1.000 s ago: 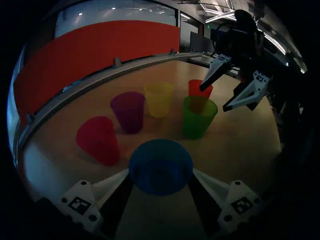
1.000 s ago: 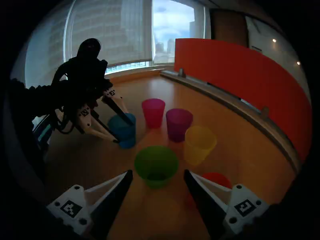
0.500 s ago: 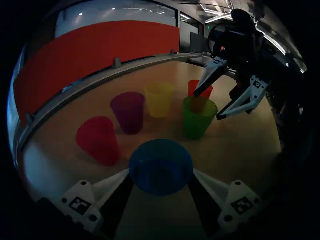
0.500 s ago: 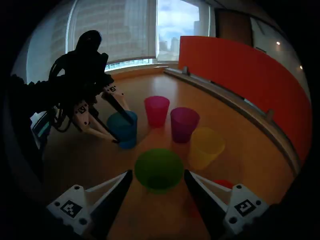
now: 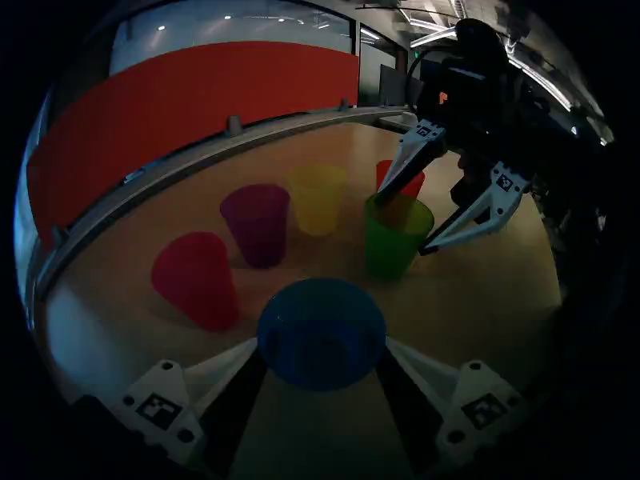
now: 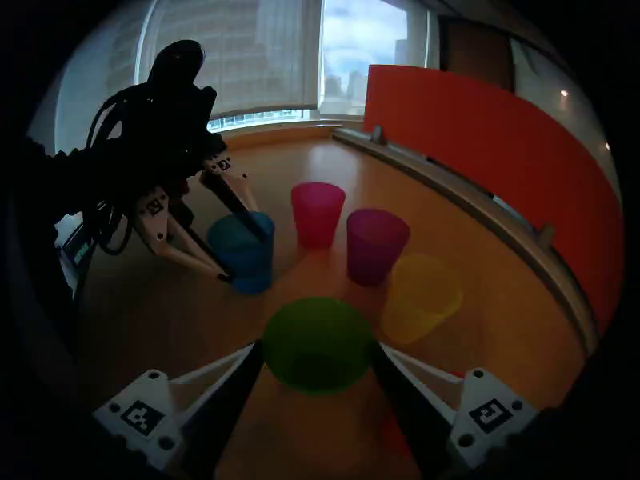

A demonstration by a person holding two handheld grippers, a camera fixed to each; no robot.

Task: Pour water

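A blue cup (image 5: 322,320) stands on the wooden table between the fingers of my left gripper (image 5: 321,344). The jaws are wide and flank the cup closely. Between the fingers of my right gripper (image 6: 316,346) stands a green cup (image 6: 318,332), and these jaws are just as wide. In the left gripper view the right gripper (image 5: 399,226) straddles the green cup (image 5: 396,240). In the right gripper view the left gripper (image 6: 244,256) straddles the blue cup (image 6: 240,252). Whether the cups hold water I cannot tell.
A pink cup (image 5: 196,280), a purple cup (image 5: 258,222), a yellow cup (image 5: 318,198) and a red cup (image 5: 398,178) stand in an arc behind. An orange partition (image 5: 192,96) with a rail runs along the table's far edge. Windows (image 6: 240,56) lie beyond.
My right gripper has moved forward and down until the green cup sits between its fingers. The left gripper and the blue cup have stayed in place.
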